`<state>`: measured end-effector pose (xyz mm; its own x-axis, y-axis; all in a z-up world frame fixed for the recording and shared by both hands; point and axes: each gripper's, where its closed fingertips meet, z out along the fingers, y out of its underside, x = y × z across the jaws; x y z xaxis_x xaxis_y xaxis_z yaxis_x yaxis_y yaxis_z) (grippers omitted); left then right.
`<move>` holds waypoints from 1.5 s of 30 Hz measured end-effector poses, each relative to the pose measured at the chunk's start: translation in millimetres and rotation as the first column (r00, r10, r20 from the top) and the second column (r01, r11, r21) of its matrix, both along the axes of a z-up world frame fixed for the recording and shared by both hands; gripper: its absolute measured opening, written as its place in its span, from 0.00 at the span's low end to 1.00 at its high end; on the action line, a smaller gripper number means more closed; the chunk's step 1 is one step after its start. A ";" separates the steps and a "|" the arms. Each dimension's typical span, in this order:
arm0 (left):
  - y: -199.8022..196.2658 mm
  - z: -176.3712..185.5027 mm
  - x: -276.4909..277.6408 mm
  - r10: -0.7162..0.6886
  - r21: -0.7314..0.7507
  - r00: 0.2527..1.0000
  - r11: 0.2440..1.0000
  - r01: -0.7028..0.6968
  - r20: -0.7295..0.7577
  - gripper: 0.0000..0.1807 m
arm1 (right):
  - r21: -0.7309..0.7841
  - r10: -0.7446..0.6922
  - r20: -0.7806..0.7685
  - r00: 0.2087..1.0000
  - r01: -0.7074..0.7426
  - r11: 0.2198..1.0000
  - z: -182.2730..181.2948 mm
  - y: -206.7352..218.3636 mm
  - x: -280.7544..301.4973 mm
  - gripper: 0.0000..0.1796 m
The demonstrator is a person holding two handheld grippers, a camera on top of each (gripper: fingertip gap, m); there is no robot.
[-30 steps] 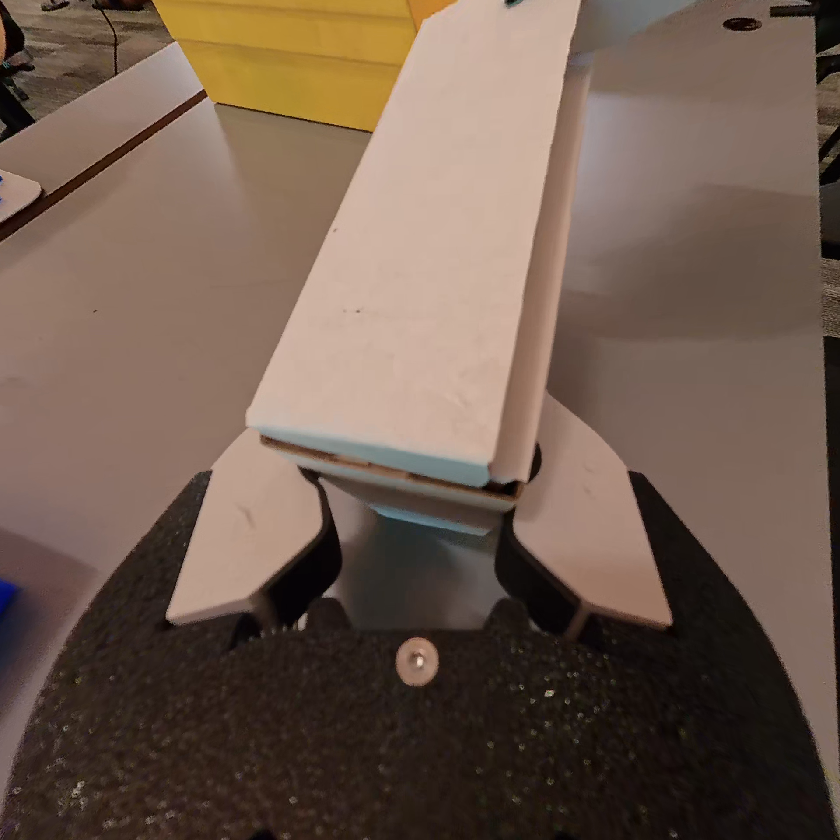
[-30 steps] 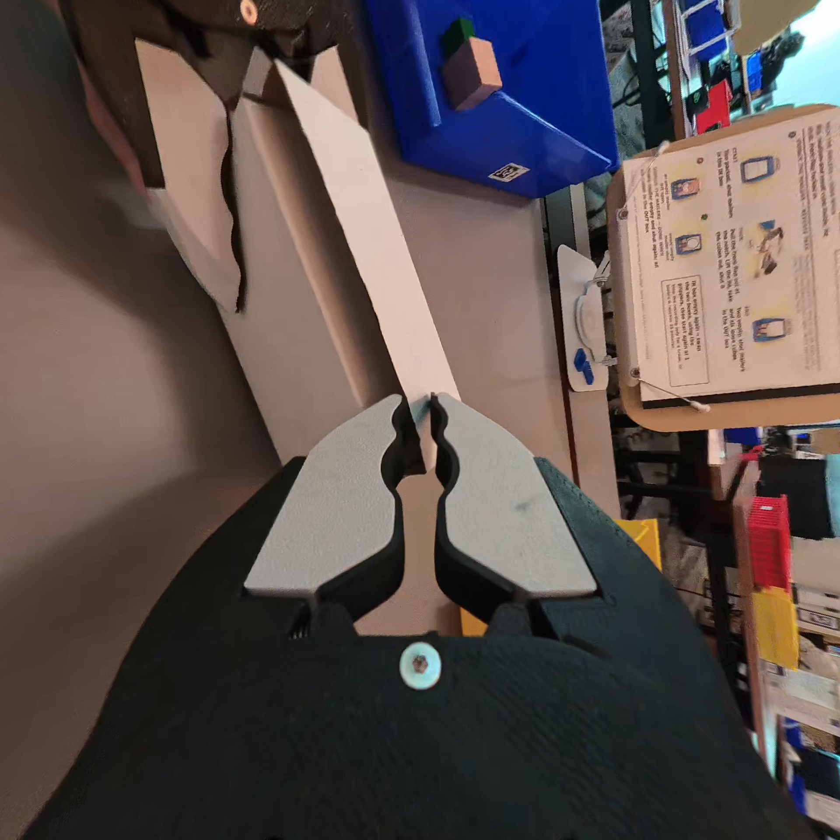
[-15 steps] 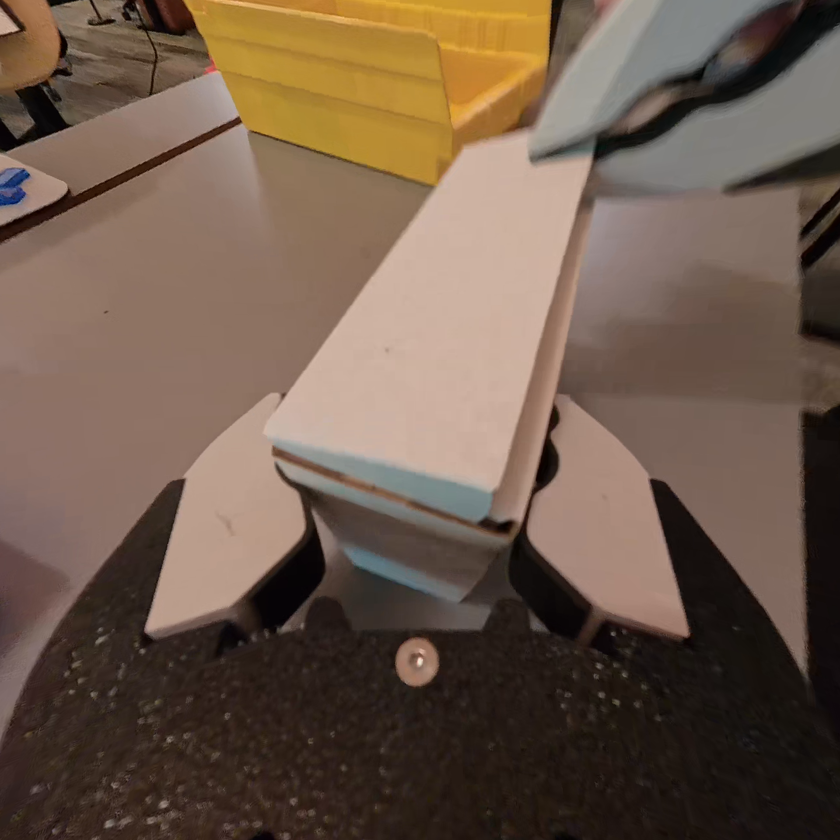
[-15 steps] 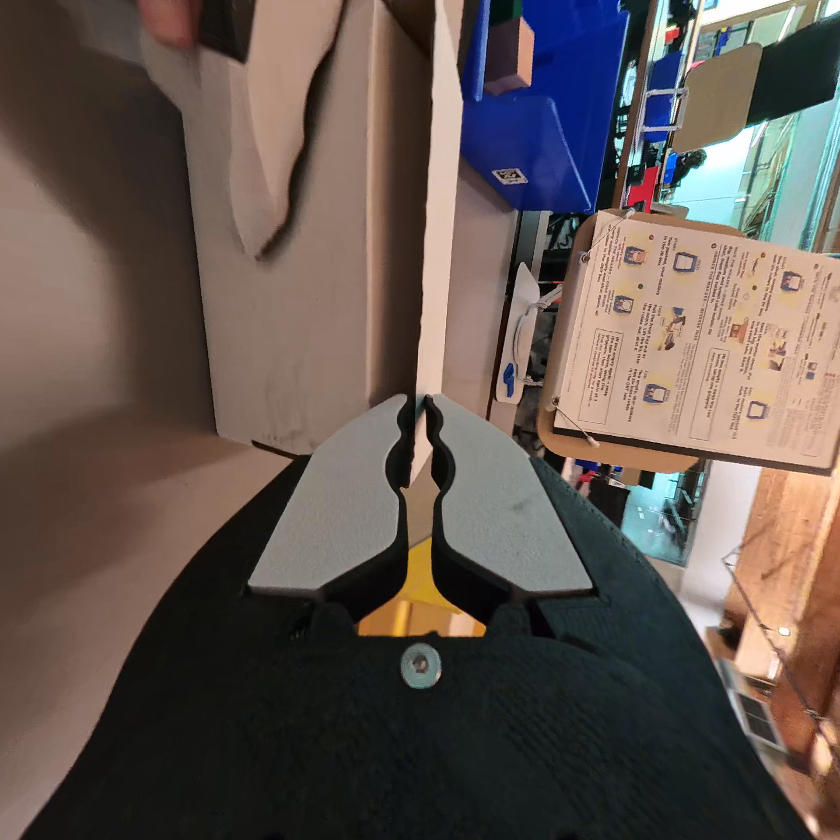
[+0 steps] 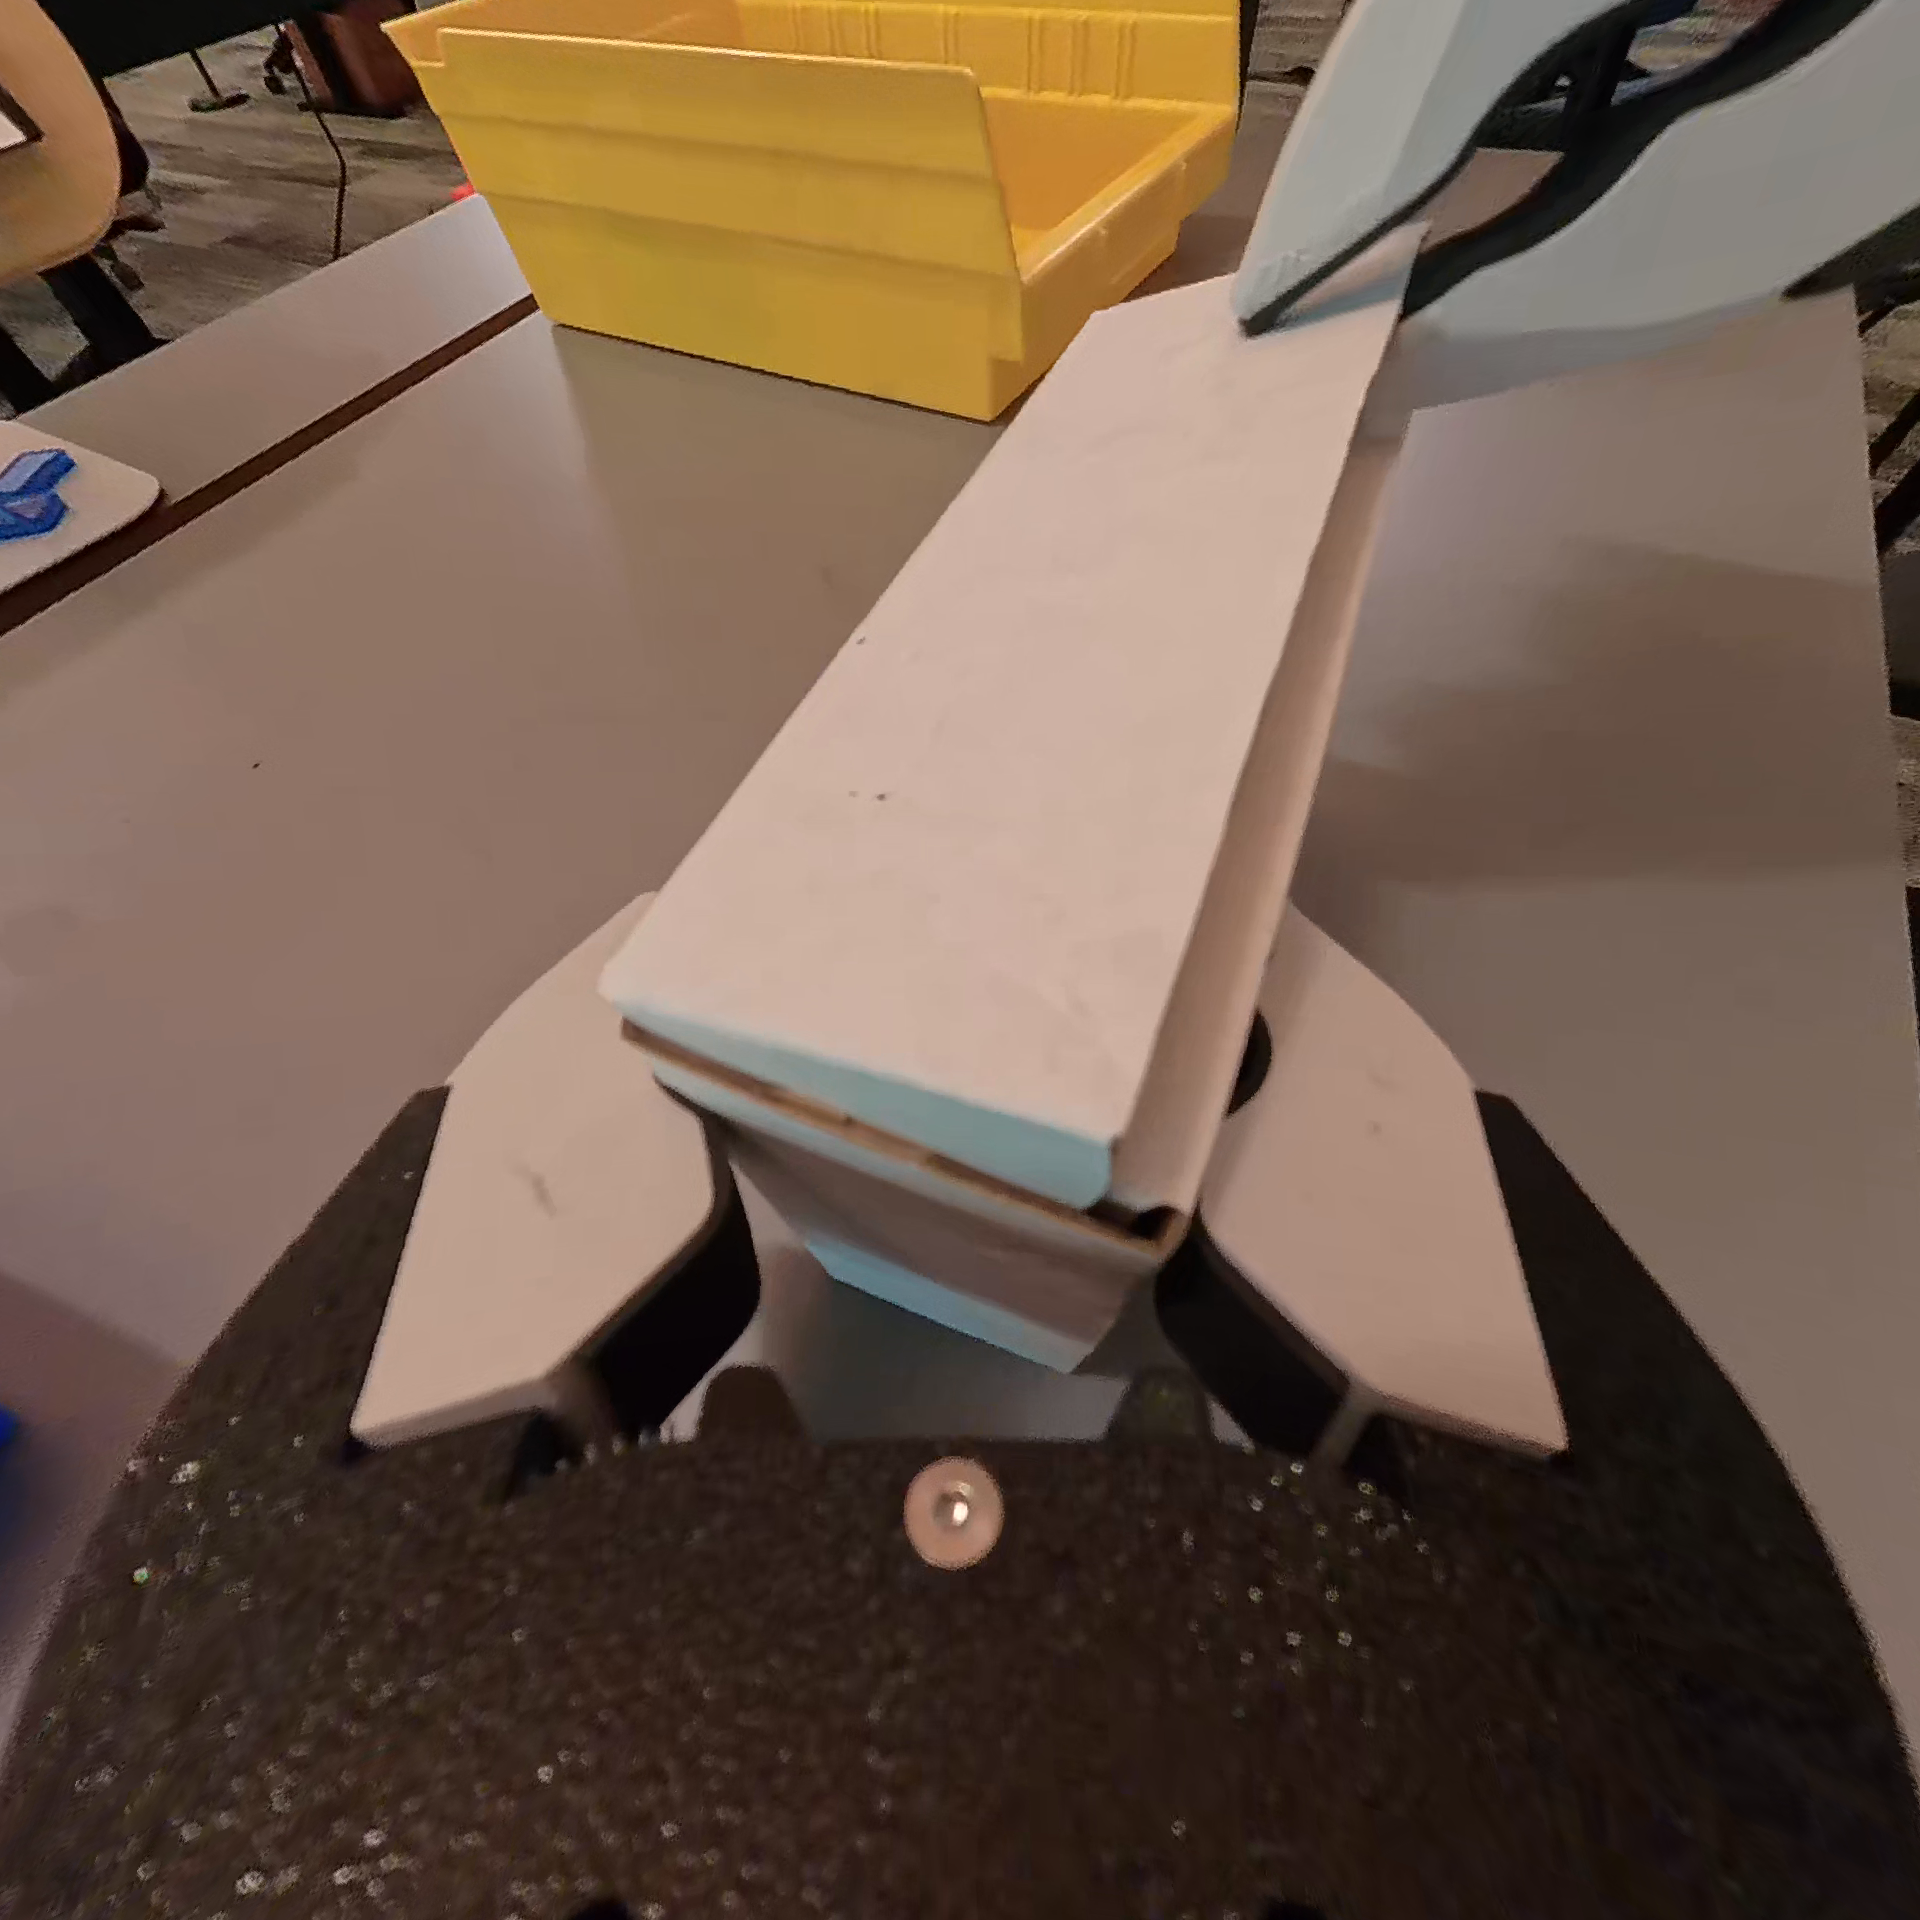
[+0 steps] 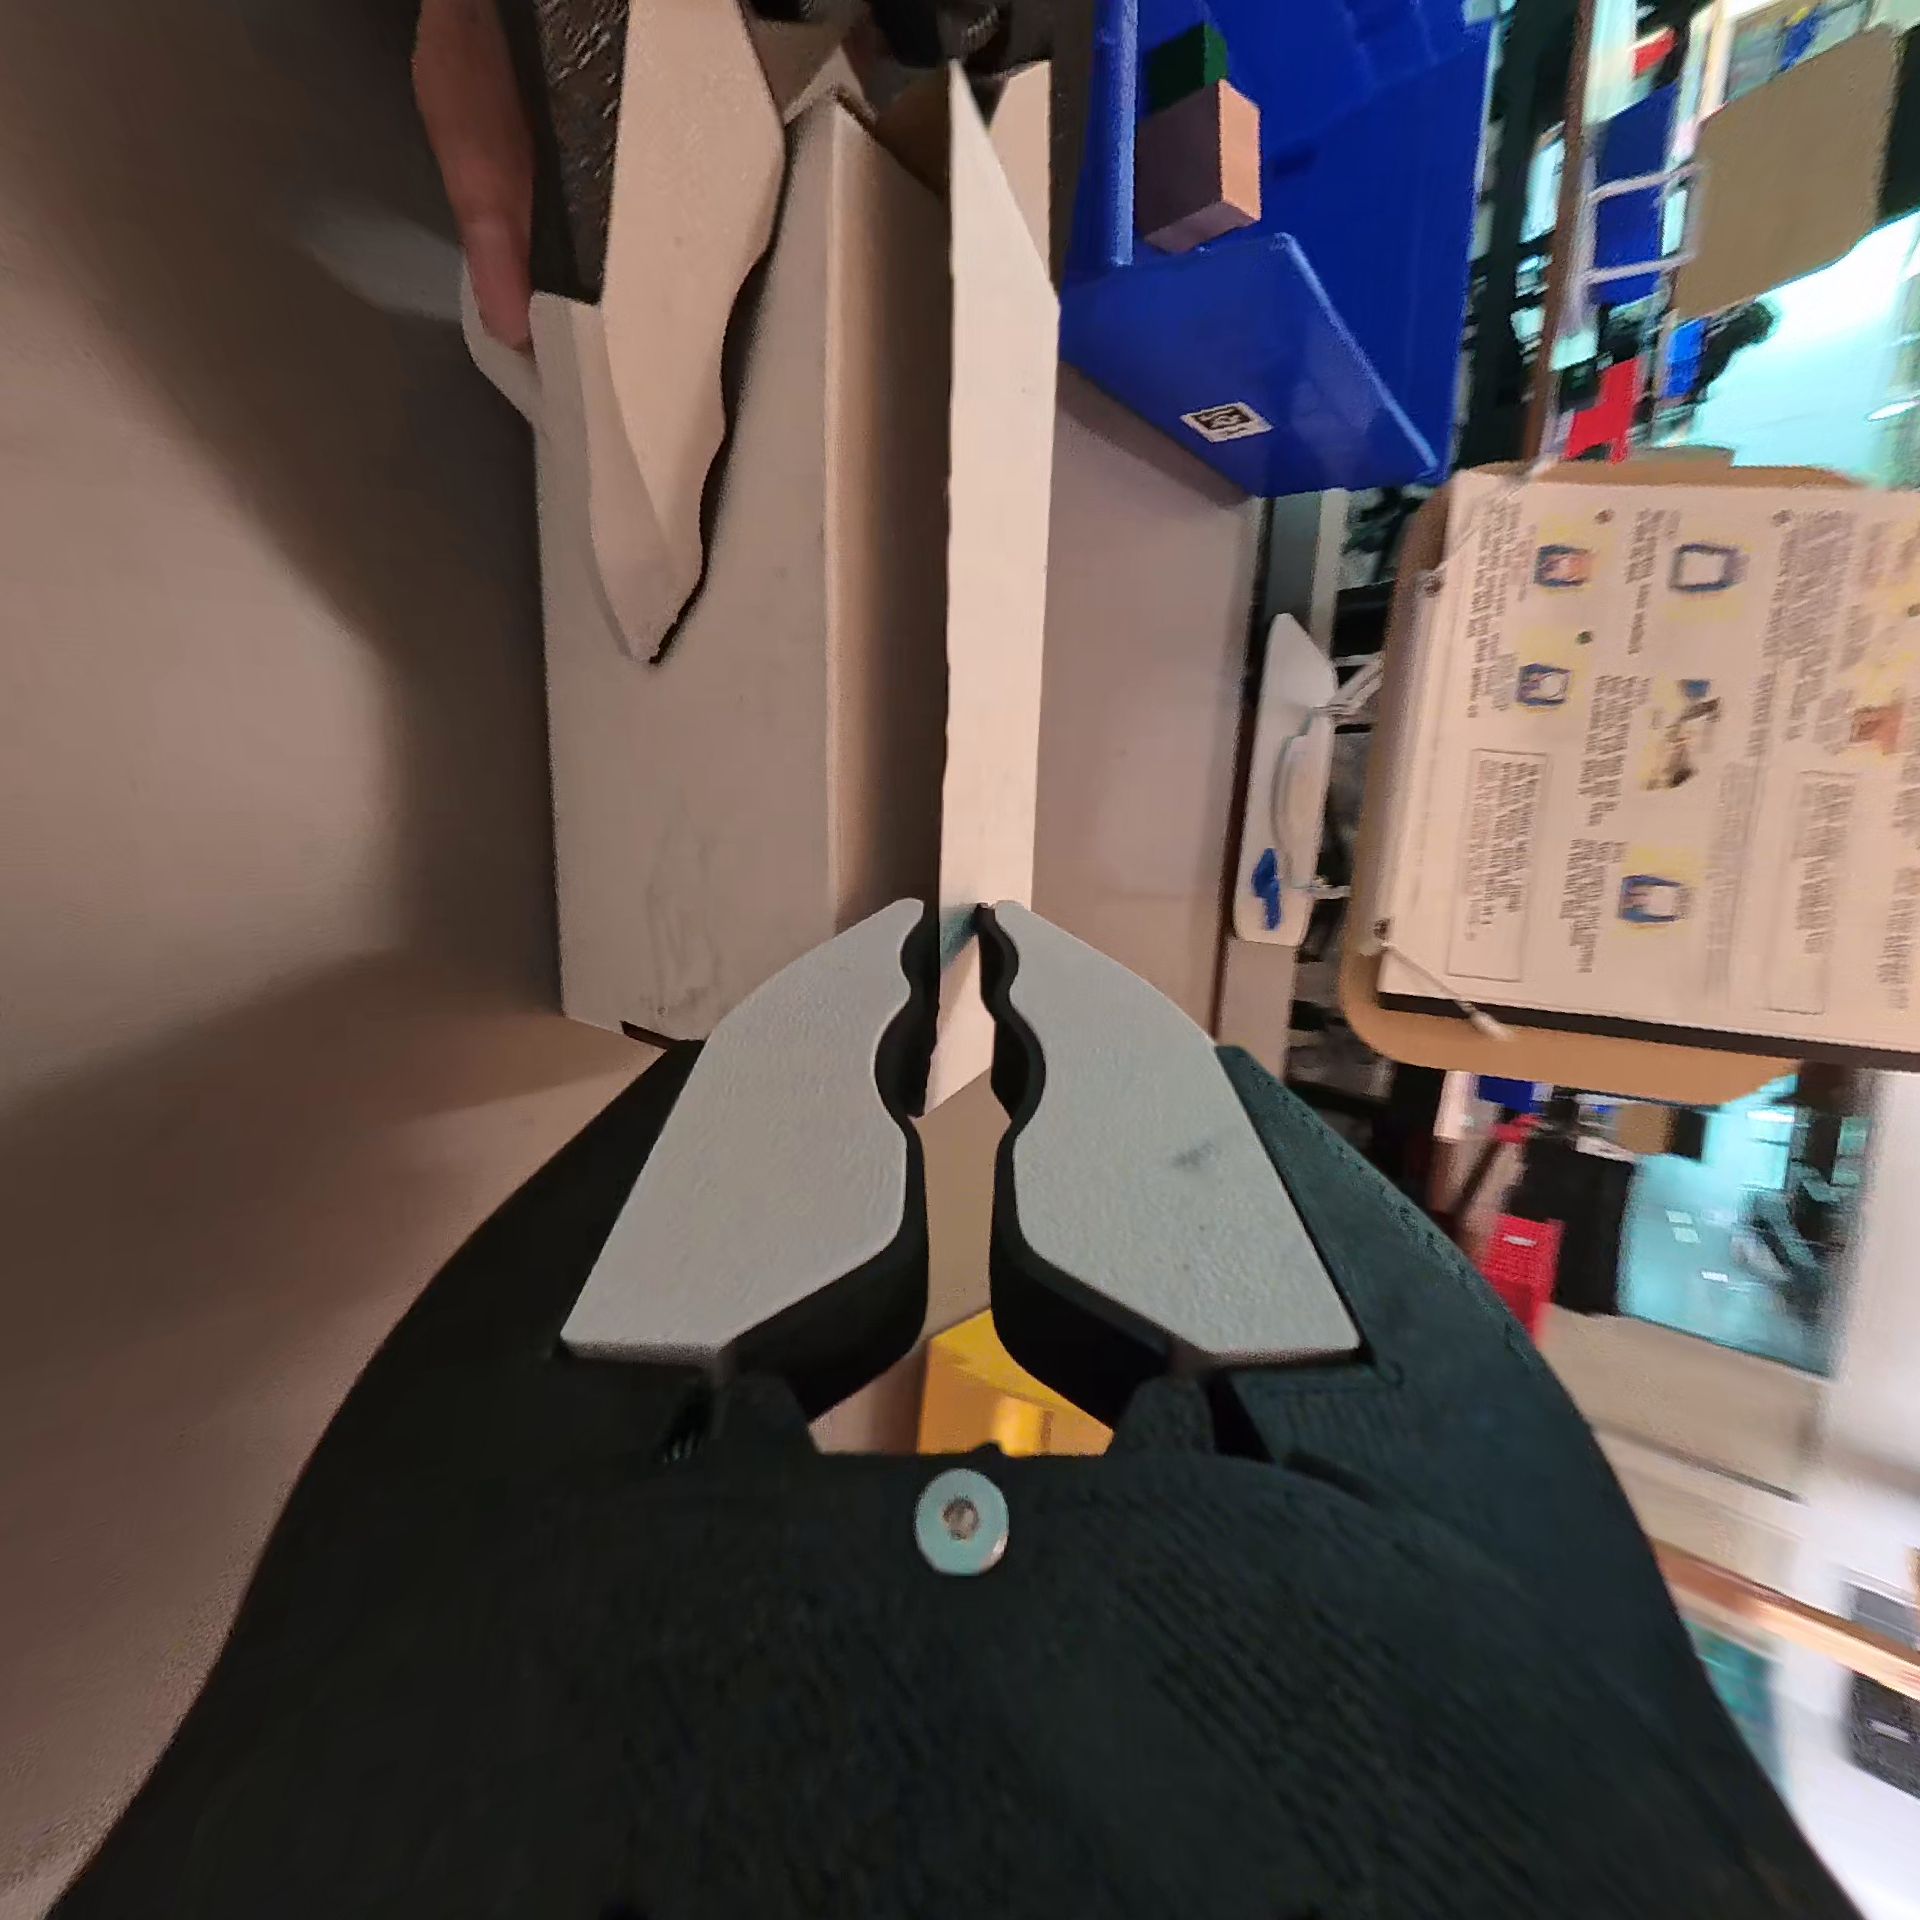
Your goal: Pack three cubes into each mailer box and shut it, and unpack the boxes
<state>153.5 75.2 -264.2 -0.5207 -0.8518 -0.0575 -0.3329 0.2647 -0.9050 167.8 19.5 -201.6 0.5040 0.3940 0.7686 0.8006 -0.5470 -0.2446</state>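
Since a second ago we have swung the white mailer box point(image 5: 997, 748) nearer the yellow bin point(image 5: 831, 197). Our left gripper point(image 5: 961, 1174) clamps its near end above the worktop point(image 5: 416, 675); our right gripper point(image 6: 958, 914) pinches the flap point(image 6: 992, 499) at the far end, its long axis running between us.

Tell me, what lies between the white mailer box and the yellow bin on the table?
Only bare grey table lies between the white mailer box and the yellow bin. The left wrist view shows this stretch; nothing stands on it.
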 end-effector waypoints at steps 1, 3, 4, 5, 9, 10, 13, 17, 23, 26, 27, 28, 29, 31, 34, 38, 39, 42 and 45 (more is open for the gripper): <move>-0.3 -0.2 -0.1 -0.002 0.002 1.000 1.000 0.002 0.000 0.54 | -0.004 -0.010 -0.045 0.999 0.010 1.000 1.4 -0.4 -0.2 0.04; 0.3 -0.7 0.4 0.005 0.001 1.000 1.000 -0.005 -0.006 0.53 | 0.018 -0.018 -0.095 0.995 0.019 1.000 5.9 1.6 1.2 0.04; 0.8 -1.0 0.8 0.009 -0.004 1.000 1.000 -0.009 -0.011 0.53 | 0.021 -0.019 -0.108 0.994 0.022 1.000 6.2 2.3 2.1 0.04; 1.4 -1.1 1.1 0.014 -0.007 1.000 1.000 -0.014 -0.014 0.53 | 0.030 -0.025 -0.115 0.993 0.028 0.999 6.9 3.7 3.6 0.04; 3.5 -1.4 1.2 0.024 -0.017 0.999 1.000 -0.025 -0.023 0.52 | 0.081 -0.053 -0.187 0.981 0.069 0.994 12.1 8.7 5.4 0.04; 3.9 -1.5 1.5 0.028 -0.017 0.999 0.999 -0.029 -0.025 0.52 | 0.091 -0.058 -0.206 0.977 0.078 0.993 12.3 9.6 6.4 0.04; 4.2 -1.8 2.4 0.038 -0.017 0.999 0.999 -0.038 -0.030 0.52 | 0.099 -0.070 -0.227 0.971 0.094 0.991 11.5 10.6 9.2 0.04; 0.9 -2.8 3.4 0.031 0.014 0.999 0.999 -0.031 -0.019 0.52 | 0.058 -0.019 0.025 1.000 0.017 0.998 9.5 4.3 14.7 0.11; -0.8 -3.7 4.5 0.024 0.023 1.000 0.999 -0.024 -0.018 0.52 | 0.039 -0.029 0.073 0.997 0.026 0.999 9.4 -11.4 30.6 0.15; -0.5 -3.8 5.4 0.031 0.025 0.999 0.999 -0.030 -0.017 0.52 | -0.045 0.038 0.174 0.984 -0.031 0.999 0.4 -12.1 30.4 0.06; -0.1 -3.8 5.5 0.035 0.026 0.999 0.999 -0.035 -0.017 0.52 | -0.071 0.043 0.204 0.978 -0.029 0.997 -1.0 -11.6 31.5 0.04; 0.3 -3.9 5.8 0.038 0.028 0.999 0.999 -0.037 -0.016 0.52 | -0.089 0.031 0.208 0.978 -0.012 0.996 -1.5 -11.1 33.0 0.03; 0.5 -3.9 5.7 0.038 0.028 0.999 0.999 -0.037 -0.016 0.52 | -0.095 0.010 0.180 0.984 0.007 0.995 -1.5 -10.7 33.9 0.03; 0.3 -3.9 5.1 0.029 0.032 1.000 0.999 -0.028 -0.012 0.51 | -0.086 -0.047 0.021 0.999 0.048 0.995 -0.7 -10.9 32.4 0.04; 0.7 -4.1 5.5 0.032 0.035 0.999 0.999 -0.031 -0.013 0.51 | -0.071 -0.116 -0.237 0.964 0.102 0.992 2.3 -9.5 31.6 0.06; 3.0 -4.2 8.2 0.060 0.035 0.998 0.998 -0.059 -0.014 0.51 | -0.051 -0.150 -0.189 0.970 0.142 0.988 1.0 -6.2 39.9 0.06; 3.5 -4.0 8.2 0.062 0.032 0.998 0.998 -0.061 -0.014 0.51 | -0.044 -0.139 -0.141 0.980 0.135 0.990 1.8 -5.5 40.2 0.06; 0.8 -4.3 8.5 0.049 0.037 0.999 0.998 -0.048 -0.013 0.52 | 0.049 0.014 0.120 0.993 -0.020 0.999 11.0 11.1 23.6 0.17; 0.5 -4.2 8.8 0.050 0.036 0.999 0.998 -0.049 -0.012 0.52 | 0.130 0.142 0.186 0.972 -0.168 0.977 15.5 35.5 -16.6 0.15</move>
